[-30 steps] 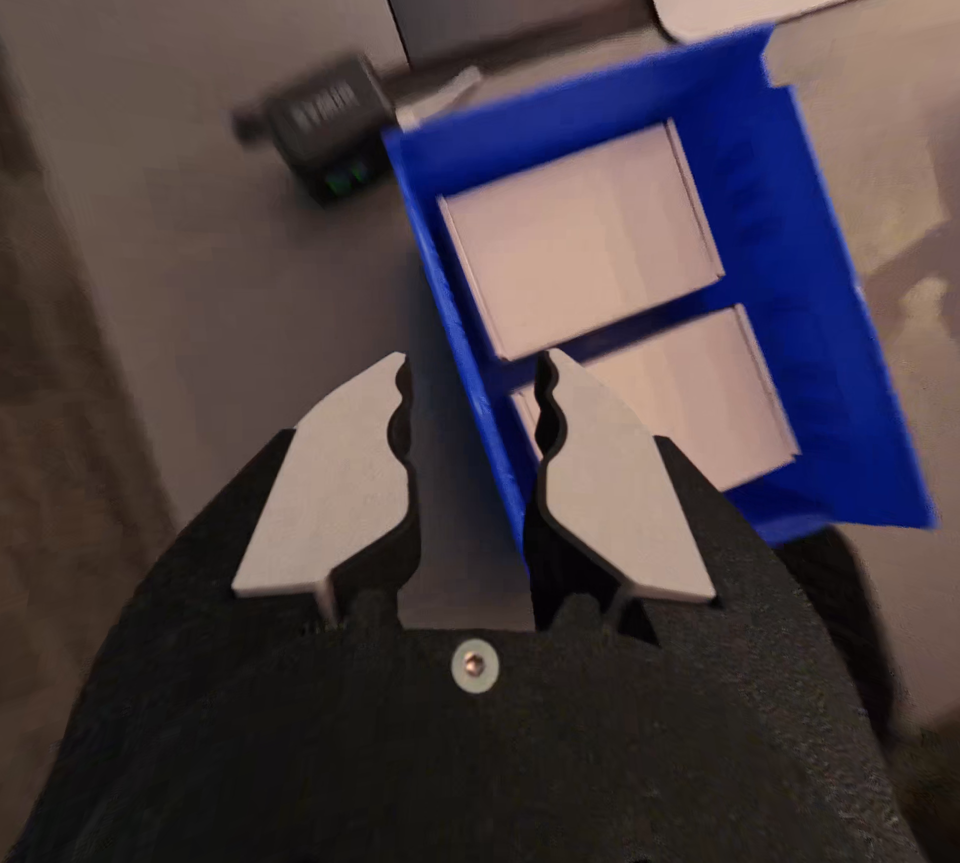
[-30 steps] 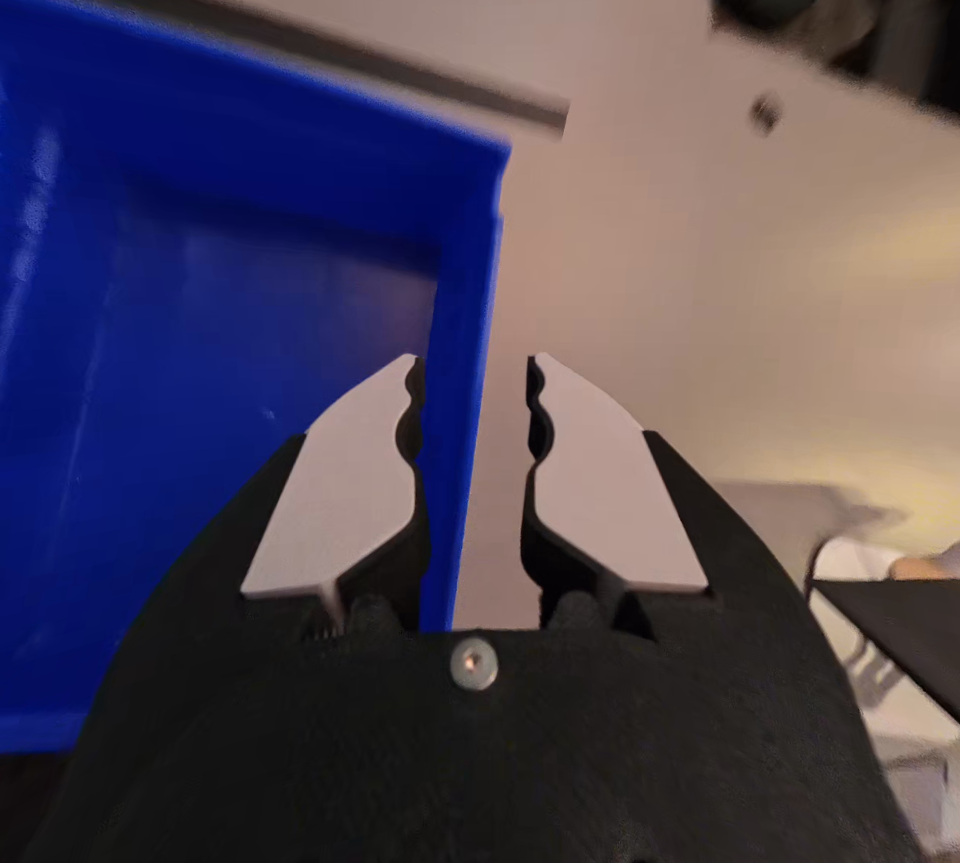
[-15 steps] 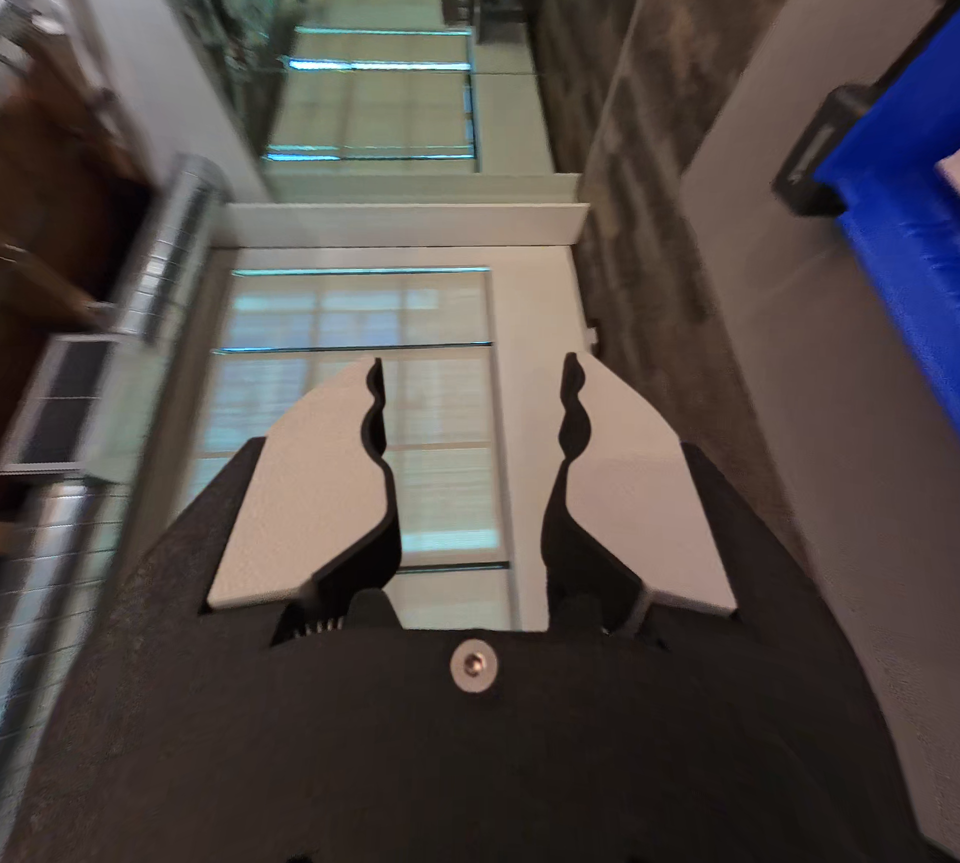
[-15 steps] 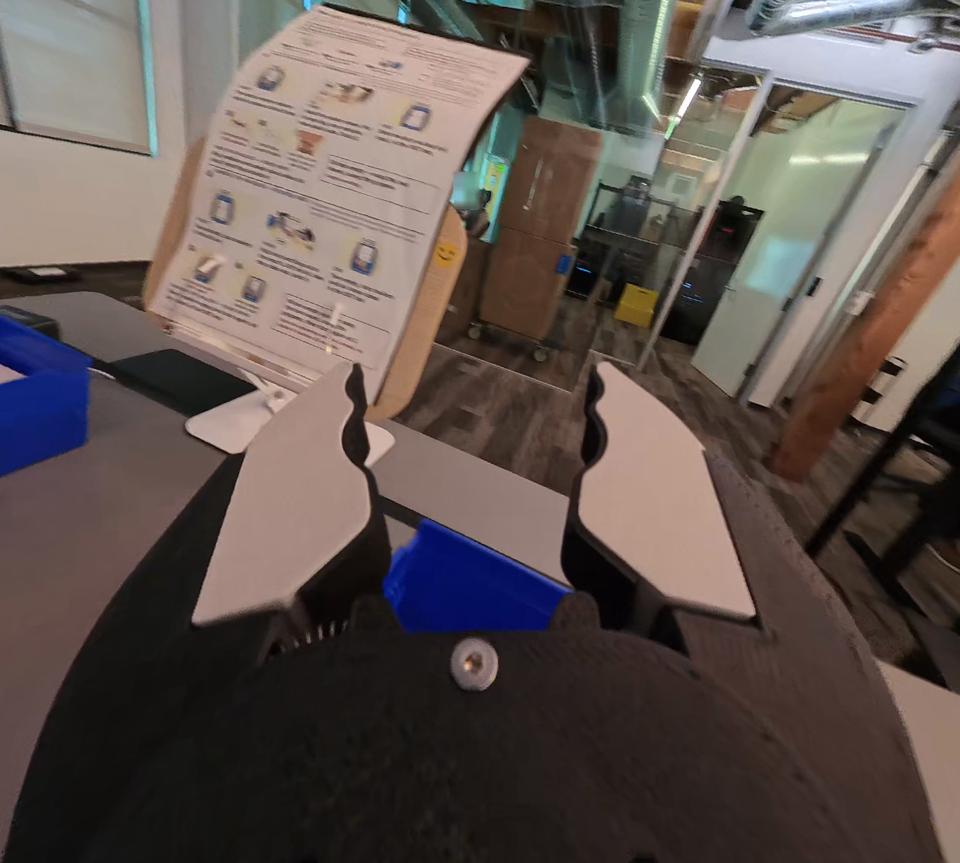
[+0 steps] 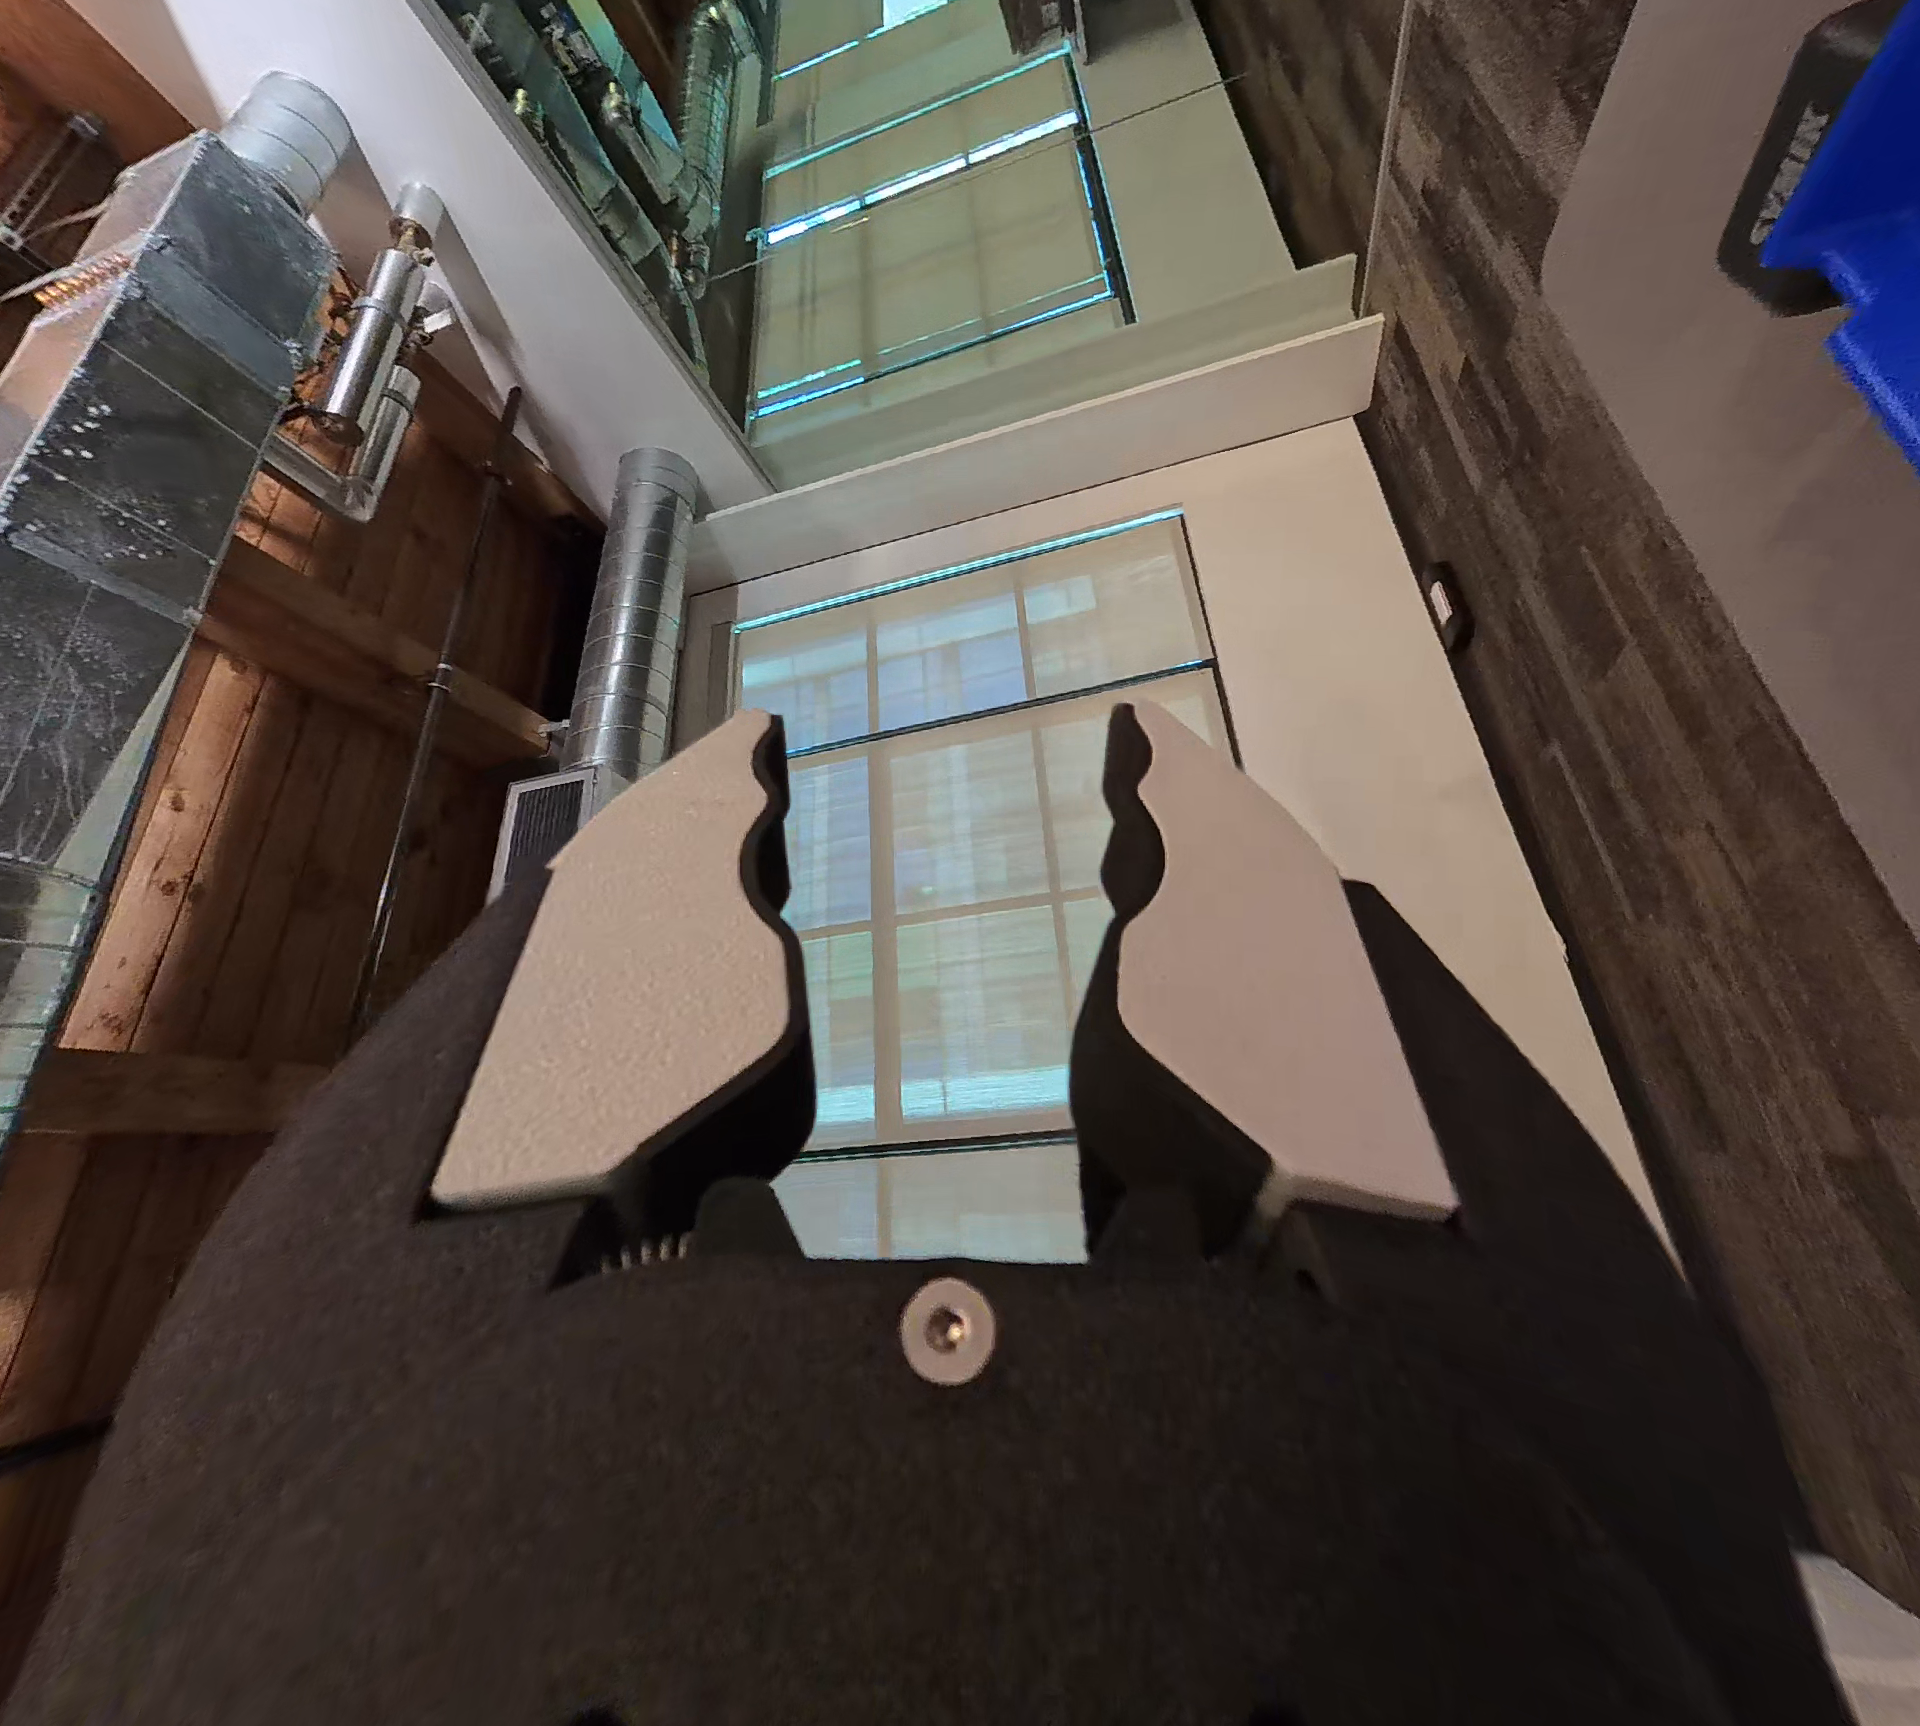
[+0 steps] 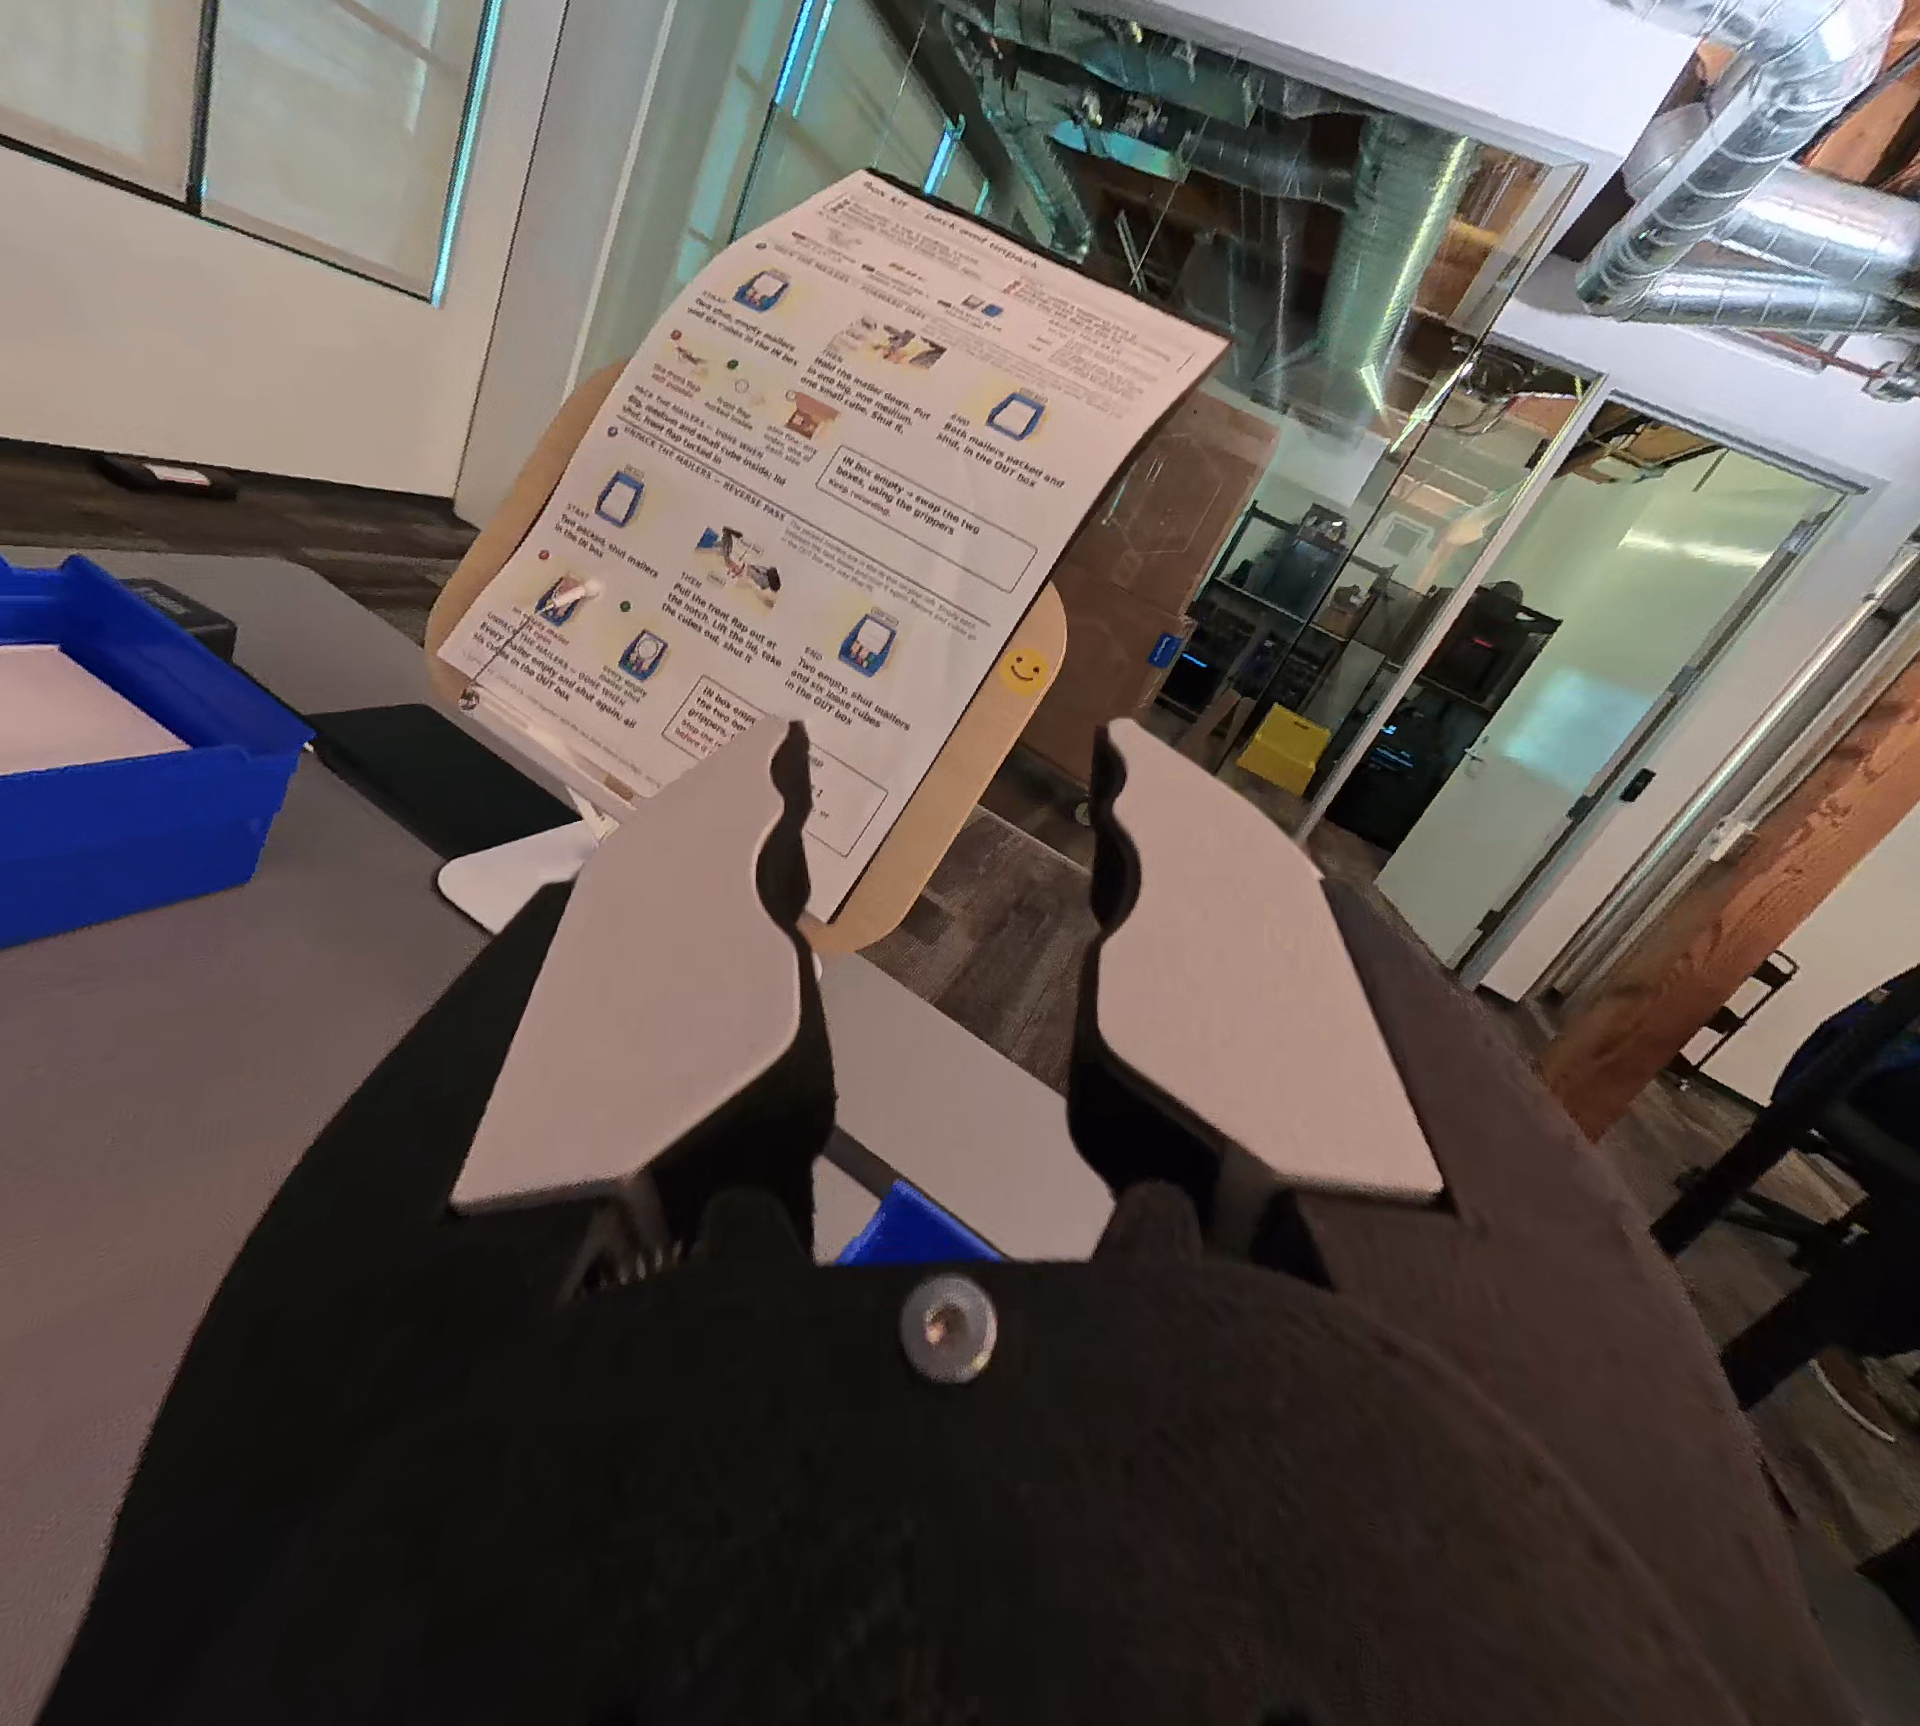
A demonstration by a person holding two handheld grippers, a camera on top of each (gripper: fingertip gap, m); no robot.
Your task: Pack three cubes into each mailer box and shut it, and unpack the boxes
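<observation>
Left tongs [image 5: 943, 720]: released, fingers spread, nothing between them. The view is rolled on its side and looks out past the worktop [image 5: 1704, 118] at a window [image 5: 966, 845], ducting [image 5: 629, 627] and a timber wall [image 5: 270, 793]. At the right edge of that view shows a corner of a blue bin [image 5: 1860, 201], with a black device [image 5: 1787, 149] just beside it on the worktop.

Right tongs [image 6: 943, 746]: released too, fingers apart, empty. They hover over the grey worktop [image 6: 208, 1032], pointing far across it at a printed instruction sheet [image 6: 821, 513] propped on a tan board [image 6: 997, 741] with a white foot [image 6: 509, 876].

A blue bin [image 6: 135, 772] sits at far left on the worktop; a flat white surface [image 6: 73, 710] shows inside it, likely a mailer box, but only a part is visible. A black pad [image 6: 436, 762] lies between that bin and the stand. The edge of a second blue bin [image 6: 914, 1229] peeks through low between the right fingers, close under the tongs.

No cubes visible in either view.
</observation>
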